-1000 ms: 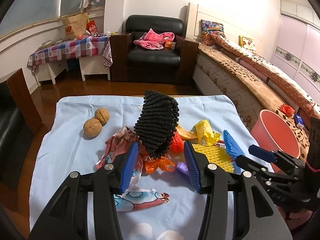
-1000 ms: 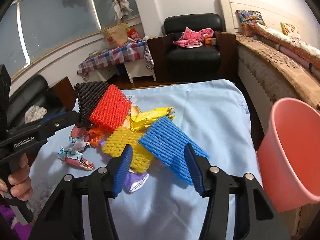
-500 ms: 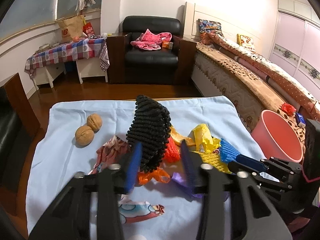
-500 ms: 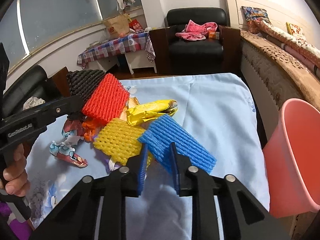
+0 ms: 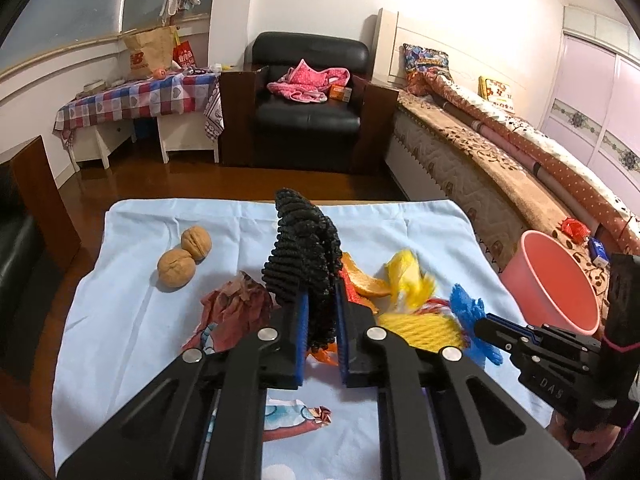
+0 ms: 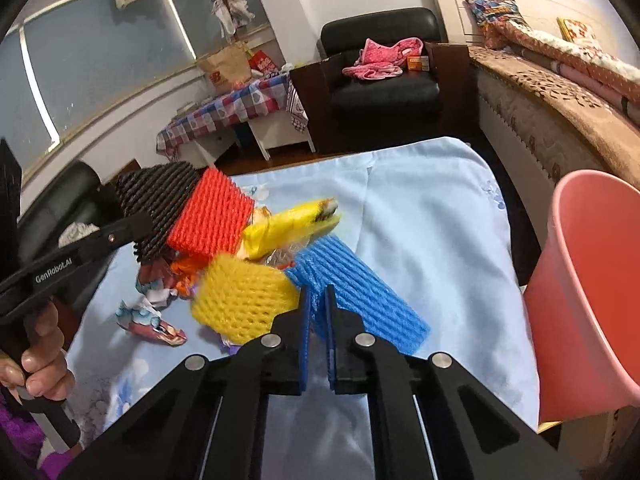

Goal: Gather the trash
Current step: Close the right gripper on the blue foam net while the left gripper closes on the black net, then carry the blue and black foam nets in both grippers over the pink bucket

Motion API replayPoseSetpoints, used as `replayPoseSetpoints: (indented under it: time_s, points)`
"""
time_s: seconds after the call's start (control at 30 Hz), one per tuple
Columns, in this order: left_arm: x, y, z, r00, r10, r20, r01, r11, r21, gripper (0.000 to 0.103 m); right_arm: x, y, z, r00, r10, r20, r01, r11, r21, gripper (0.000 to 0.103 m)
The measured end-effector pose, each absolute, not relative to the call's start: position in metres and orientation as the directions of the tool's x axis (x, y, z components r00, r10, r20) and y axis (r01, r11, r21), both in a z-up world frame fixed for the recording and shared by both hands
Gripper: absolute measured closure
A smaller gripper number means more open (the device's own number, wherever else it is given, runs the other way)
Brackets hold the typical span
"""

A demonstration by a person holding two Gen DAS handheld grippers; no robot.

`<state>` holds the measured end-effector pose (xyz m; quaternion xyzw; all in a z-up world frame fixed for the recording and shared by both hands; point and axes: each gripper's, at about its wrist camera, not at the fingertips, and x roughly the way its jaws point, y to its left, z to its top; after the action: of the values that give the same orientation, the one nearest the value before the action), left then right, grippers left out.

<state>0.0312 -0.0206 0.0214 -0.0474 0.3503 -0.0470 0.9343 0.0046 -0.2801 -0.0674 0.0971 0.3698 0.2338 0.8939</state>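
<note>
Left gripper [image 5: 320, 312] jaws closing on black foam net [image 5: 304, 256]; right gripper [image 6: 318, 308] clamps blue foam net [image 6: 360, 296].

Table under light-blue cloth [image 5: 132, 320]: two walnuts [image 5: 185, 258], crumpled wrappers [image 5: 234, 312], foam nets [image 6: 360, 300].

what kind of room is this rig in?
Looks like a lived-in home, a bedroom or bed-sitting room: a bed with patterned quilts along the wall, a black armchair with pink clothes on it, and a side table under a checked cloth.
</note>
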Motion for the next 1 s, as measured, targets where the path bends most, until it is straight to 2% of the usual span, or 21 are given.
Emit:
replayPoseSetpoints:
  time_s: [0.57, 1.0]
  points:
    - [0.007, -0.039, 0.049, 0.777, -0.182, -0.602, 0.121, 0.983, -0.141, 0.091, -0.016, -0.309, -0.039, 0.676, 0.507, -0.535, -0.328, 0.857, 0.397, 0.097]
    - [0.012, -0.084, 0.057, 0.763, -0.274, -0.585, 0.237, 0.961, -0.141, 0.091, -0.029, -0.353, -0.02, 0.752, 0.442, -0.488, -0.25, 0.878, 0.409, 0.097]
